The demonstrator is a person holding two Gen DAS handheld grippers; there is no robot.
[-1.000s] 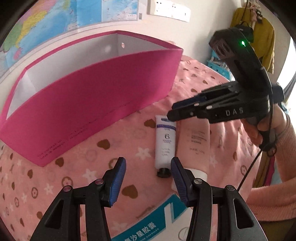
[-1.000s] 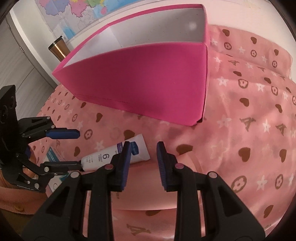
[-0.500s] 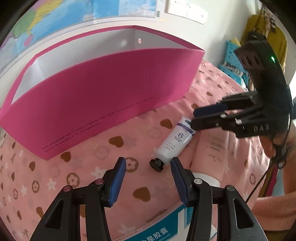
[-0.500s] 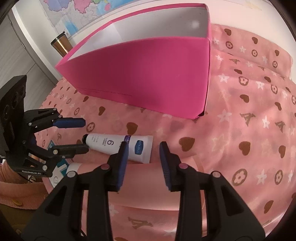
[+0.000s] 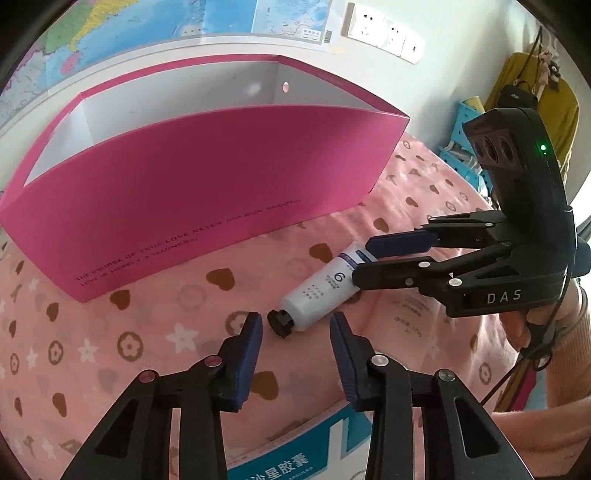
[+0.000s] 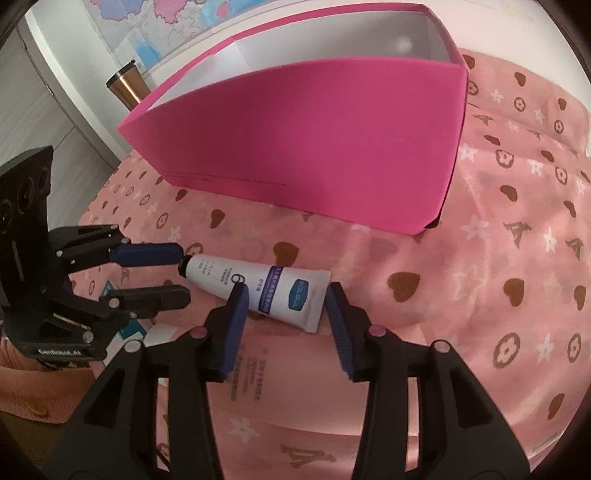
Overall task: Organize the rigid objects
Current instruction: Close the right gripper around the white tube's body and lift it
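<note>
A white tube with a black cap and a "6" label (image 5: 321,286) (image 6: 258,284) lies on the pink patterned cloth in front of the open pink box (image 5: 184,192) (image 6: 314,147). My left gripper (image 5: 295,328) (image 6: 181,273) is open, its fingers either side of the tube's cap end. My right gripper (image 6: 284,295) (image 5: 364,262) is open, its fingers astride the tube's flat crimped end. A larger pink tube (image 5: 410,325) (image 6: 258,373) lies beside it under my right gripper.
A blue-and-white medicine carton (image 5: 291,454) lies at the near edge under my left gripper. A metal tumbler (image 6: 127,86) stands behind the box. A map and wall sockets (image 5: 384,31) are on the back wall.
Both grippers closed in on the white tube from opposite ends. The tube has swung round on the cloth, its cap now toward my left gripper. My right gripper opened wider.
</note>
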